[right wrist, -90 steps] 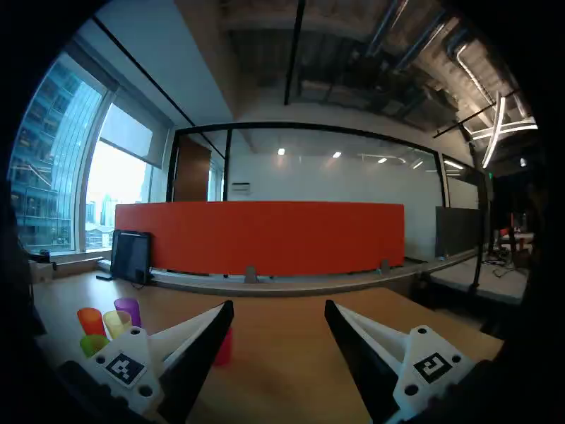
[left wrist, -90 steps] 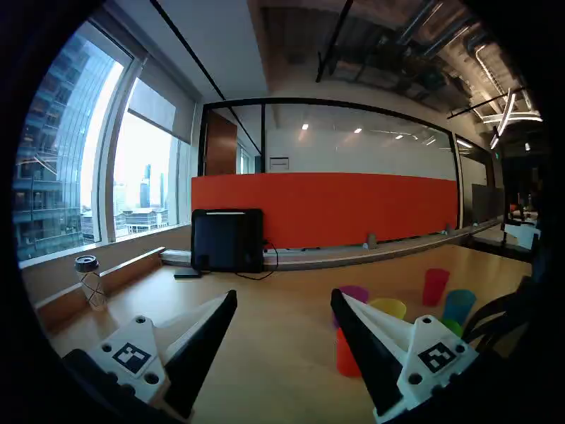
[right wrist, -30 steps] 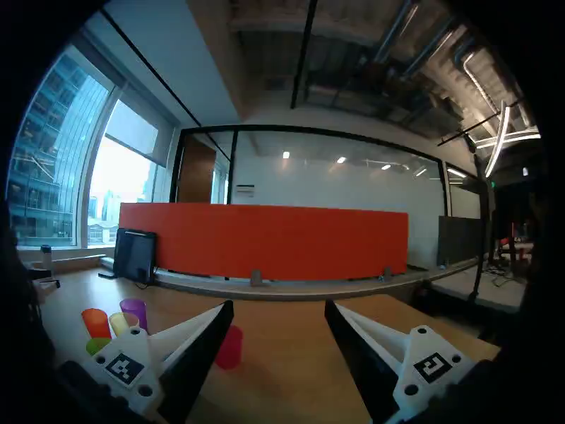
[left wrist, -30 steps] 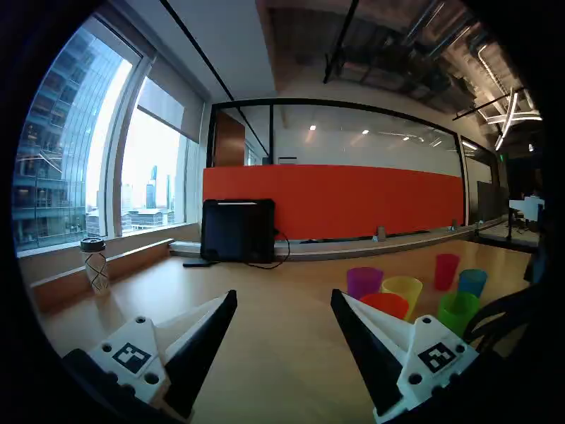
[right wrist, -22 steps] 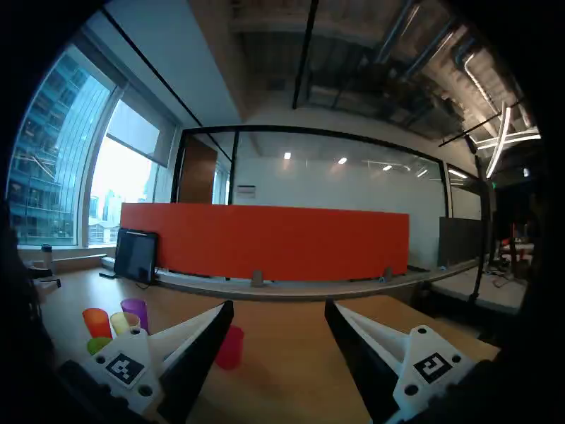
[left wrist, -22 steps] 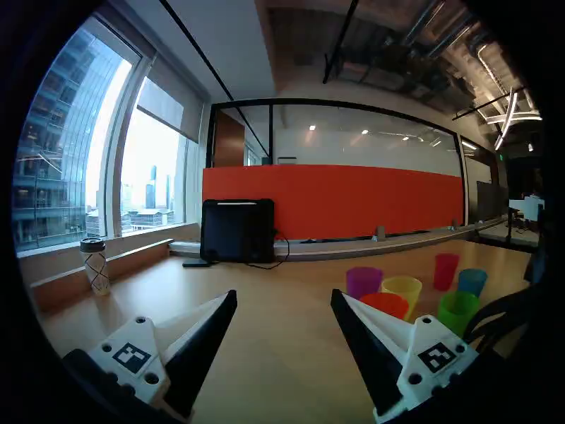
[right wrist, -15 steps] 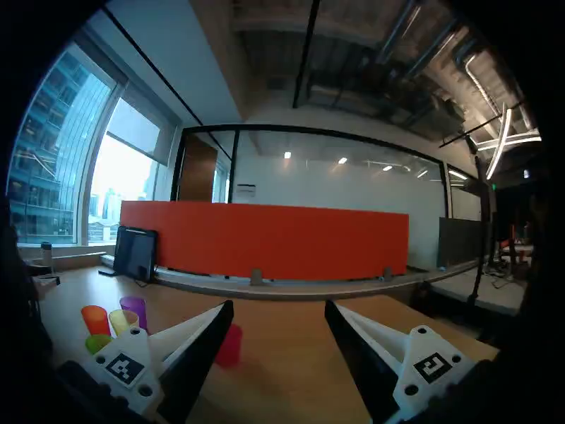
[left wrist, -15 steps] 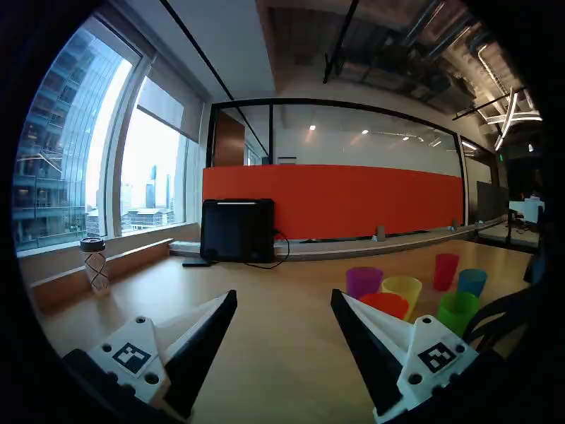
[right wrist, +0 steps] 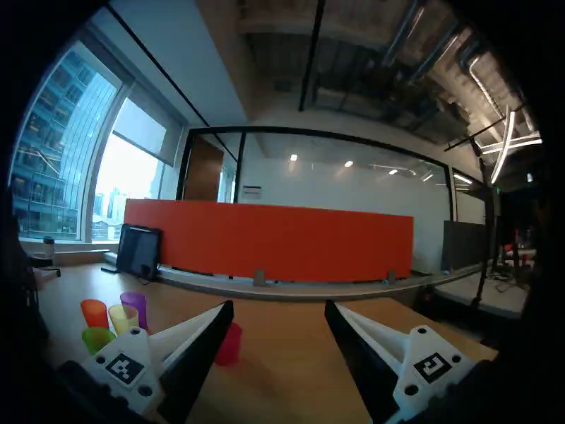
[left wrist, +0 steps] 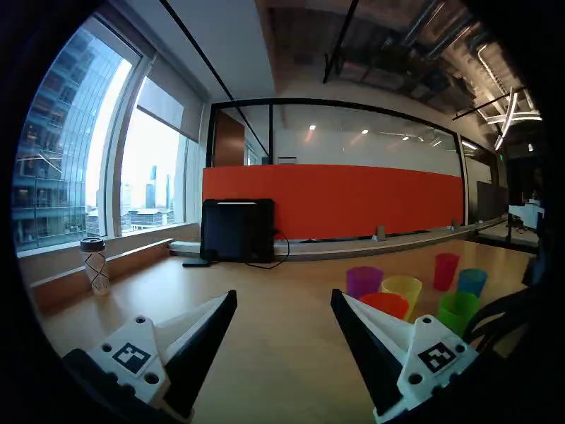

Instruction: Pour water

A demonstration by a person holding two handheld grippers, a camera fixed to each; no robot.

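Several coloured plastic cups stand in a group on the wooden table: in the left gripper view a purple cup (left wrist: 364, 281), a yellow cup (left wrist: 402, 289), an orange cup (left wrist: 385, 304), a green cup (left wrist: 457, 311), a red cup (left wrist: 445, 271) and a blue cup (left wrist: 472, 282). My left gripper (left wrist: 284, 318) is open and holds nothing, to the left of the cups. In the right gripper view the orange cup (right wrist: 93, 311), yellow cup (right wrist: 122, 318), purple cup (right wrist: 133, 307) and green cup (right wrist: 97, 338) sit at lower left, the red cup (right wrist: 228, 345) partly behind a finger. My right gripper (right wrist: 279, 325) is open with nothing between its fingers.
A black monitor (left wrist: 237, 230) with a cable stands at the table's back, before an orange partition (left wrist: 332, 199). A lidded glass bottle (left wrist: 94, 264) rests on the window ledge at left. Bare wooden tabletop (left wrist: 282, 353) stretches ahead of both grippers.
Since three seconds ago the left gripper has dropped lower, level with the cups. The right gripper view has tilted slightly upward. Both grippers stayed open.
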